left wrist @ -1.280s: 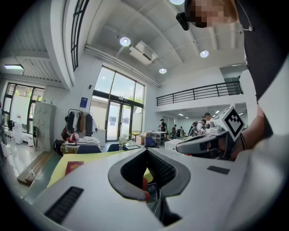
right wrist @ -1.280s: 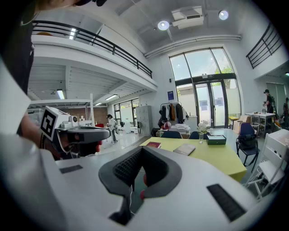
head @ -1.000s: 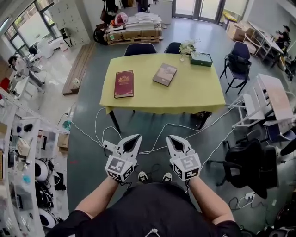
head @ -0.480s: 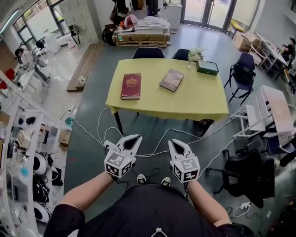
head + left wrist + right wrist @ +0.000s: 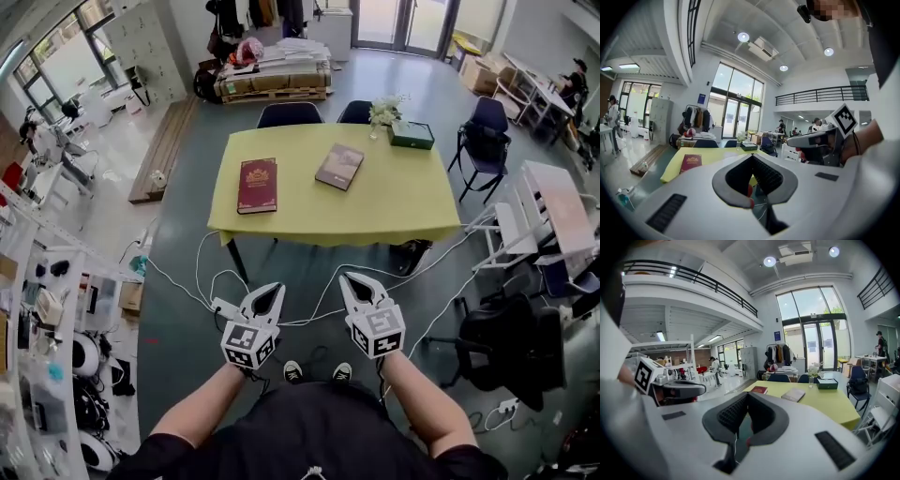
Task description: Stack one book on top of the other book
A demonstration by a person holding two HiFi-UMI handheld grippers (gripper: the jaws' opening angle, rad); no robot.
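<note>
A dark red book [image 5: 257,185] lies flat on the left part of the yellow table [image 5: 394,202]. A grey-brown book [image 5: 338,166] lies flat near the table's middle, apart from the red one. The left gripper view shows the red book [image 5: 691,163] and the right gripper view shows both the red book [image 5: 759,390] and the grey-brown book [image 5: 793,394]. My left gripper [image 5: 275,290] and right gripper [image 5: 348,279] are held well short of the table, above the floor. Both are shut with nothing between the jaws.
A small vase of flowers [image 5: 382,111] and a green box [image 5: 412,136] stand at the table's far right. Two dark chairs [image 5: 287,114] sit behind the table, another chair [image 5: 487,136] to its right. Cables [image 5: 314,300] trail over the floor in front of the table.
Both grippers have shifted a little toward the table, and the left one has sunk slightly. The head view has swung a little. The books have not moved.
</note>
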